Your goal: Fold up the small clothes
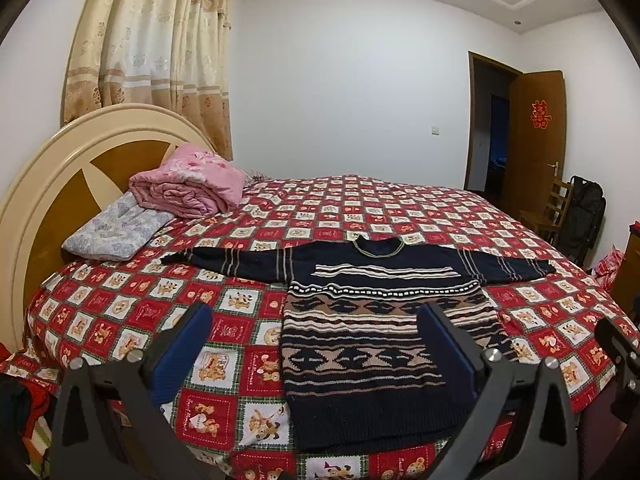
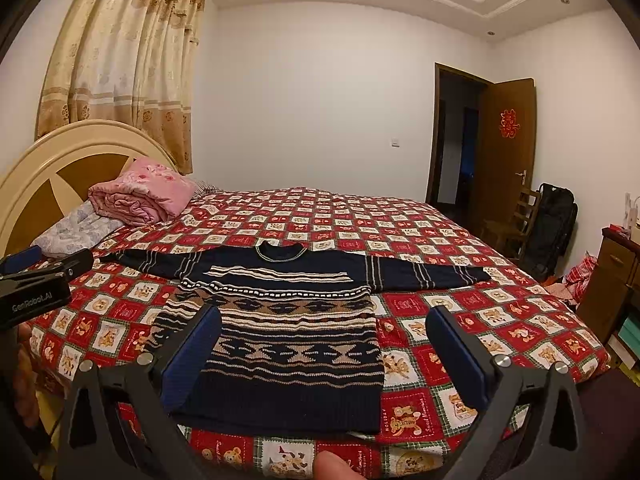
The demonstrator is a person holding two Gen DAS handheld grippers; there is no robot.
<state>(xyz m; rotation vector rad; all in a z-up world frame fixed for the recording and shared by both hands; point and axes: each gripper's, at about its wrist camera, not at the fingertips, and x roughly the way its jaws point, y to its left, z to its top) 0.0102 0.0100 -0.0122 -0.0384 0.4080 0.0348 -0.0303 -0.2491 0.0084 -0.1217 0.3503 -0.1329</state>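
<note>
From where I sat the left gripper was held w/ its jaws spread wide, nothing between the blue pads, hovering over the near edge of the bed. Far off to its left stood the cream headboard w/ the curtain above it. Ahead-left of the claw lay a grey pillow w/ a pink folded quilt resting on its far end. Straight ahead, partly framed by the two fingers, lay the sweater: navy knit w/ tan and cream bands, spread flat on the red checked bedspread, hem toward me, collar away, both sleeves stretched out sideways. Its body sat more behind the right finger than the left; no contact that I could see. Far right of the claw were the open door, a wooden chair and a black bag.

The right gripper was likewise wide apart and empty, above the near bed edge. The sweater lay just ahead of it, body mostly between the fingers and nearer the left pad. The left gripper's body showed at that view's left edge, and a fingertip poked in at the bottom
</note>
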